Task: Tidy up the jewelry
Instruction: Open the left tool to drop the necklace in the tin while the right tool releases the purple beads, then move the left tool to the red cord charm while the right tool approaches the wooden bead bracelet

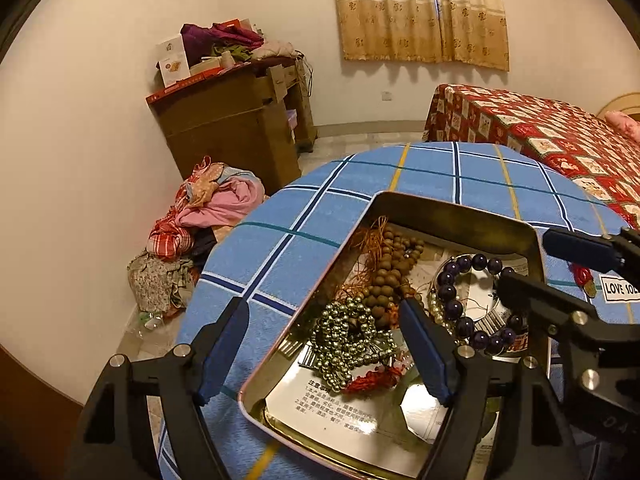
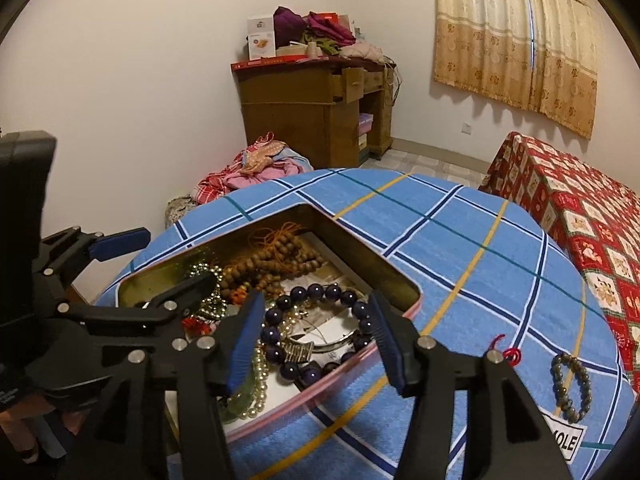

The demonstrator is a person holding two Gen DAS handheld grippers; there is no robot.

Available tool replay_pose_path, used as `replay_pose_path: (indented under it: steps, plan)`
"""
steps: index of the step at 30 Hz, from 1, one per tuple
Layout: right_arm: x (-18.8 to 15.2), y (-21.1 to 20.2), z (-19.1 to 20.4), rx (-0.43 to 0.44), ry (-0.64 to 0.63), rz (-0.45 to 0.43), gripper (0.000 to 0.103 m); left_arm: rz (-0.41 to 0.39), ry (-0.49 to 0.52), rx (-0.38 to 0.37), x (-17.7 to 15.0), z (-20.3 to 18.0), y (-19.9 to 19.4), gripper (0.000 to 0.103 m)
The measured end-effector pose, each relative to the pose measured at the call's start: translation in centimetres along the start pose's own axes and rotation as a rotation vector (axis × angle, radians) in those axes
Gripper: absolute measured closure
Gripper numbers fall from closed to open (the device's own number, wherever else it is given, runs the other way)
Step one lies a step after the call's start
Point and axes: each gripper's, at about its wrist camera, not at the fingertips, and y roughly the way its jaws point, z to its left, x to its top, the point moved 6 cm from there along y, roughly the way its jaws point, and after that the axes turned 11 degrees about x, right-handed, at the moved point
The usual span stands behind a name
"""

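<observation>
Both grippers gaped empty: left gripper [image 1: 324, 348] lower centre over the tin [image 1: 460, 212]; right gripper [image 2: 316, 340] straddling the purple bead bracelet [image 2: 320, 332]. Tangled strands risked snagging, dragging neighbours out.

Two wrist fisheyes, close above one tin
Left view looks down over the tin's [image 1: 460, 216] left edge, right view over its near right corner; both share the beaded bracelets, blue plaid tablecloth [image 2: 460, 248], and desk beyond.

Open metal tin [image 2: 404, 312] holds tangled bead bracelets; dark bracelet [image 2: 572, 386] lies outside on blue cloth.
</observation>
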Motion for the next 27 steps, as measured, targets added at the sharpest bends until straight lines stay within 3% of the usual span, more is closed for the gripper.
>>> replay_pose_path:
  steps: [12,21,27]
  plan:
    - [-0.4,-2.0,-3.5,-0.063,0.063,-0.034,0.037,-0.017,0.011,-0.017,0.6,-2.6,-1.0,0.026]
    - [-3.1,-5.0,-8.2,-0.142,0.134,-0.016,0.033,-0.057,0.064,-0.080,1.6,-7.4,-3.2,0.026]
    - [-5.9,-7.6,-12.8,-0.255,0.180,0.033,0.033,-0.081,0.145,-0.130,1.7,-11.9,-4.8,0.026]
